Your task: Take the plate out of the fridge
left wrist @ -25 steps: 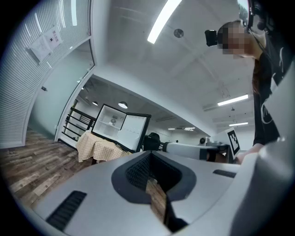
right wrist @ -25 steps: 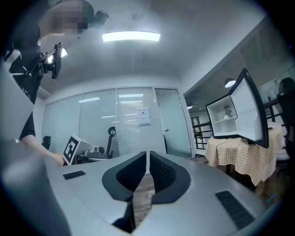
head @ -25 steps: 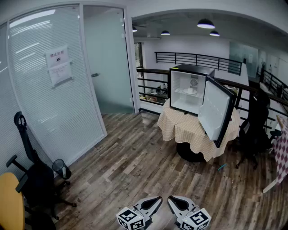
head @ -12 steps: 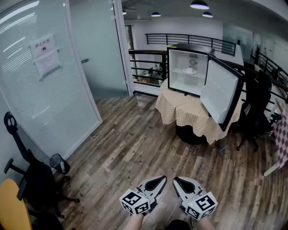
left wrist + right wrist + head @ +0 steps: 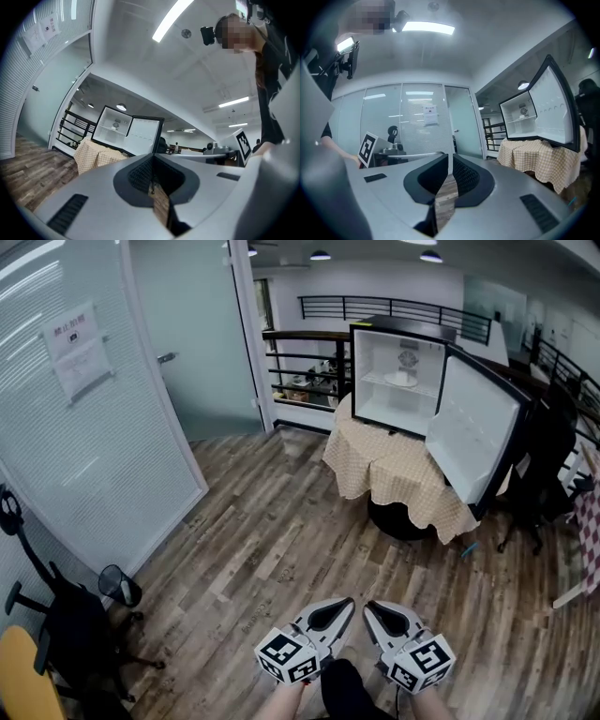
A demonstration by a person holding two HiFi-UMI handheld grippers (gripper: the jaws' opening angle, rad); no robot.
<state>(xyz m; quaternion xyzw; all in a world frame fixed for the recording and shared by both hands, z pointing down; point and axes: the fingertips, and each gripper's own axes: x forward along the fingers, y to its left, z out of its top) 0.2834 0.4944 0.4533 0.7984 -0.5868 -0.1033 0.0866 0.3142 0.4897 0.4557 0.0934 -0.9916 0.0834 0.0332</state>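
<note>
A small black fridge (image 5: 403, 381) stands on a round table with a checked cloth (image 5: 398, 479), far across the room. Its door (image 5: 473, 442) hangs open to the right. A white plate (image 5: 401, 379) rests on the fridge's upper shelf, also visible as a plate (image 5: 115, 125) in the left gripper view and a plate (image 5: 523, 112) in the right gripper view. My left gripper (image 5: 345, 604) and right gripper (image 5: 369, 607) are low at the frame's bottom, side by side, both shut and holding nothing, far from the fridge.
A frosted glass partition (image 5: 84, 409) and glass door (image 5: 192, 343) run along the left. Black office chairs stand at lower left (image 5: 70, 624) and right of the table (image 5: 544, 484). A black railing (image 5: 300, 367) lies behind the fridge. Wood floor (image 5: 272, 549) spans between.
The view has advanced toward the fridge, which looks larger and nearer. Both grippers sit a little higher in the frame, still shut side by side.
</note>
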